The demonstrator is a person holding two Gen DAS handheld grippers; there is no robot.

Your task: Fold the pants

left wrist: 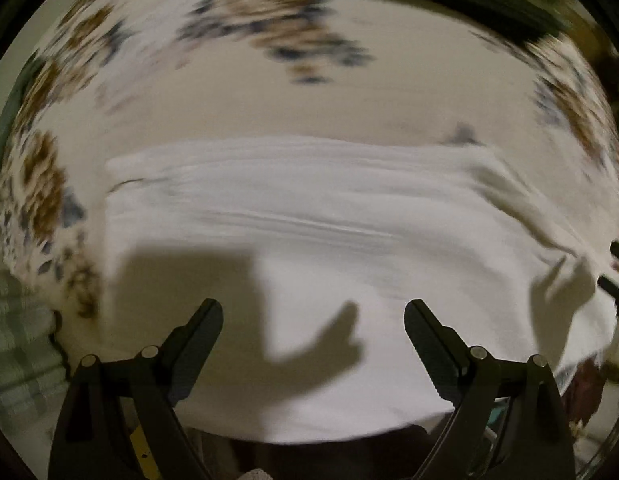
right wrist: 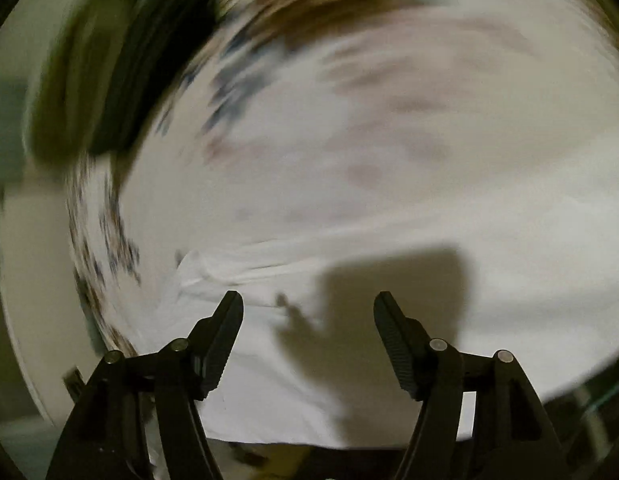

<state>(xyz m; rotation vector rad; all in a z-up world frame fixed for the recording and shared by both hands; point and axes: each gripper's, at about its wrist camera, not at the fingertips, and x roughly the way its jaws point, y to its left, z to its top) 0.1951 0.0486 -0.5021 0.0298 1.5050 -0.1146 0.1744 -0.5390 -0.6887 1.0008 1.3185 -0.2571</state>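
Your left hand-held gripper (left wrist: 313, 312) hangs over the white pants (left wrist: 329, 232) with its jaws spread wide and nothing between them; only its shadow falls on the cloth below. The pants lie flat in a broad folded band across a bed sheet (left wrist: 269, 28) printed with brown and blue flowers, with a long seam line running sideways through the middle of the fabric. At the right side of that view the cloth bunches into a few creases, and the dark tips of another tool show at the edge there. Your right hand-held gripper (right wrist: 308, 300) also stands open and empty, its two black ribbed fingers (right wrist: 393, 340) well apart above the white pants (right wrist: 389, 288). In the right wrist view the pants fill the lower half, with a rumpled edge just left of the left finger. Both views are smeared by blur, so the finer folds cannot be made out. A dark green shape (right wrist: 109, 80) sits at the upper left, too blurred to identify.
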